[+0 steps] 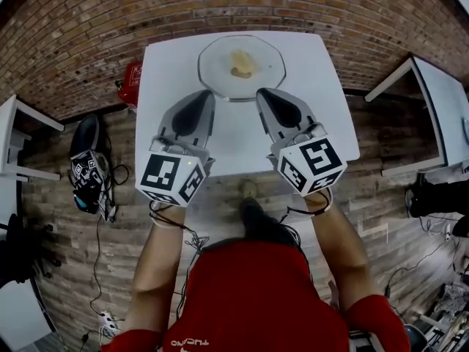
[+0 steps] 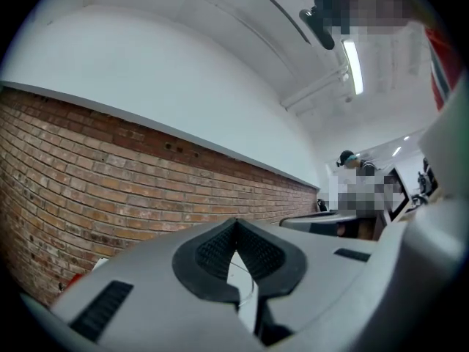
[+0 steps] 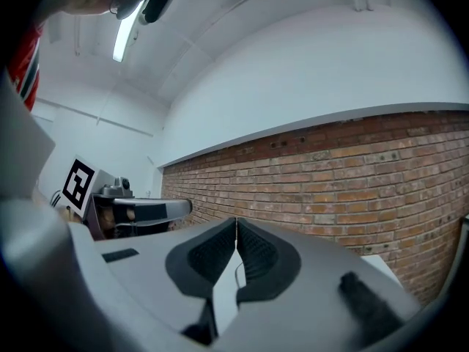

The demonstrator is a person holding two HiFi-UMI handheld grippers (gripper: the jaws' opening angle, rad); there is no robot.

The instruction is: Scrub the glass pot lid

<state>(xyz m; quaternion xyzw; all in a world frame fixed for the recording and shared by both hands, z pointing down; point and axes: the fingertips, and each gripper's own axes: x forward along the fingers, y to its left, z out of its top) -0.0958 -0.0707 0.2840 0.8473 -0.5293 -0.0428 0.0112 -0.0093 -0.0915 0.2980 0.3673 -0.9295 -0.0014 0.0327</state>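
A round glass pot lid (image 1: 242,66) lies on the white table (image 1: 322,108) near its far edge, with a yellowish lump (image 1: 241,64) at its middle, perhaps a sponge or the knob. Both grippers hover side by side over the table's near half, just short of the lid. My left gripper (image 1: 207,95) is shut with nothing in it, and my right gripper (image 1: 261,94) is shut and empty too. In the left gripper view the gripper (image 2: 235,229) points up at the brick wall. The right gripper view shows that gripper (image 3: 236,226) tilted upward the same way. The lid shows in neither gripper view.
A brick wall (image 1: 88,28) runs behind the table. A red object (image 1: 132,75) sits on the floor at the table's far left corner. Other white tables (image 1: 447,116) stand at right and left (image 1: 18,141). Cables and a spare marker gripper (image 1: 88,174) lie on the wooden floor at left.
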